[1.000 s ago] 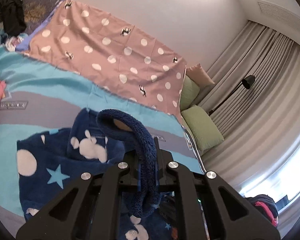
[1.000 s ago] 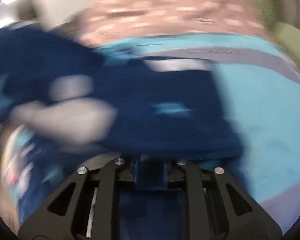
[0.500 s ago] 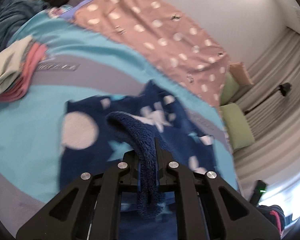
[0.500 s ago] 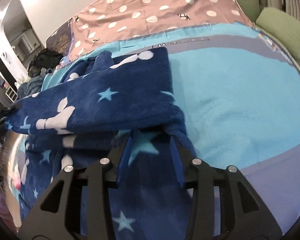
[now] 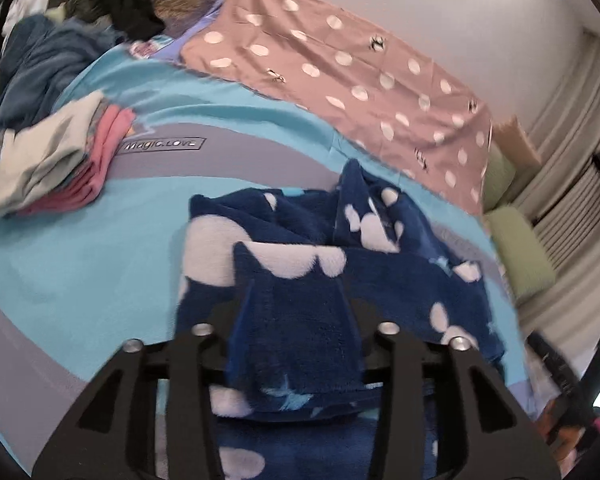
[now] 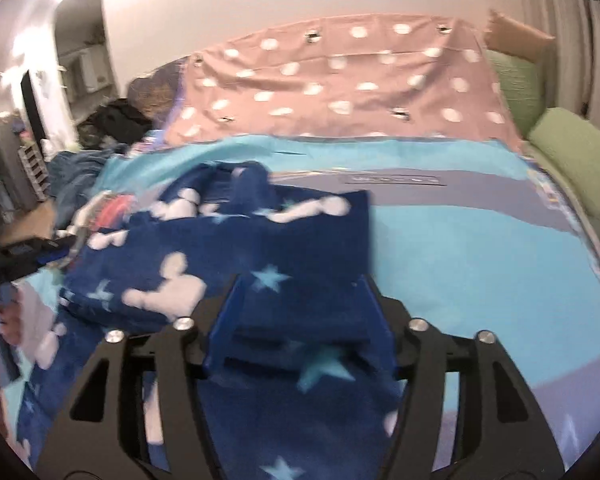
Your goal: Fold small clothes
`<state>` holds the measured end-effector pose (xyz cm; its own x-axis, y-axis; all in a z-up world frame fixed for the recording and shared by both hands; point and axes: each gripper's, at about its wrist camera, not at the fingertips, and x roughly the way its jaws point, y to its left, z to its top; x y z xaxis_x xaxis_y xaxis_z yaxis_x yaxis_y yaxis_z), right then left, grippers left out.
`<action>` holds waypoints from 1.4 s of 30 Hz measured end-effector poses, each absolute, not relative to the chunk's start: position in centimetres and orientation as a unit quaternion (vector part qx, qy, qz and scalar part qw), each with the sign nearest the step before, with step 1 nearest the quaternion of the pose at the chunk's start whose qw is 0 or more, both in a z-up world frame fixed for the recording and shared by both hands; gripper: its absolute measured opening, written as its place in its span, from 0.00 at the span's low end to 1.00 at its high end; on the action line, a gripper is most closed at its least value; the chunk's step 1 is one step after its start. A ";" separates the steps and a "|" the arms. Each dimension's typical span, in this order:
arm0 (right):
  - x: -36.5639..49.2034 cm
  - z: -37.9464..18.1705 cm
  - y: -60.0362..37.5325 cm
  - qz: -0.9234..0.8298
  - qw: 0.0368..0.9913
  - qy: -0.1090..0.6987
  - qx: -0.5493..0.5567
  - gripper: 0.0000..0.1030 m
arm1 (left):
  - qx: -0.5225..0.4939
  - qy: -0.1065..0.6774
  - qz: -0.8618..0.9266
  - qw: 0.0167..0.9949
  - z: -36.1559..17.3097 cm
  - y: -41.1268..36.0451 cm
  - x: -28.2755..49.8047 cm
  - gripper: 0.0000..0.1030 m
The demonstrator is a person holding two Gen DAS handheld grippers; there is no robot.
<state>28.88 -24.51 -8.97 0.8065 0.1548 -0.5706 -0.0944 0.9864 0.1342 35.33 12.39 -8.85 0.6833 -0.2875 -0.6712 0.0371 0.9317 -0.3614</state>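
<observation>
1. The navy fleece garment (image 5: 300,280) with white shapes and pale stars lies folded over on the turquoise and grey bed cover (image 5: 80,272).
2. The left claw (image 5: 296,320) has just been opening; fleece sits between its jaws, no longer pinched.
3. The right claw (image 6: 300,300) has likewise been opening, and its blue pads stand apart over a loose fold.
4. A pile of folded clothes (image 5: 48,160) rests at ten o'clock of the garment.

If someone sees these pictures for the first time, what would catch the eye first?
Probably the dark blue fleece garment with white shapes and pale stars, lying folded over on the turquoise bedcover right in front of both grippers. Next, the pink polka-dot sheet behind it, and the stack of folded clothes at the left.
</observation>
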 end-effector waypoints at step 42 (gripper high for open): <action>12.4 -13.2 -27.5 0.139 0.908 0.376 0.125 0.36 | -0.049 0.354 -0.112 0.927 -8.8 11.1 19.2 0.81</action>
<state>12.36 -27.47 -13.20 0.6786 0.3458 -0.6480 -0.1571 0.9302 0.3318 19.23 11.12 -8.83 0.7248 -0.2431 -0.6446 0.1736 0.9699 -0.1706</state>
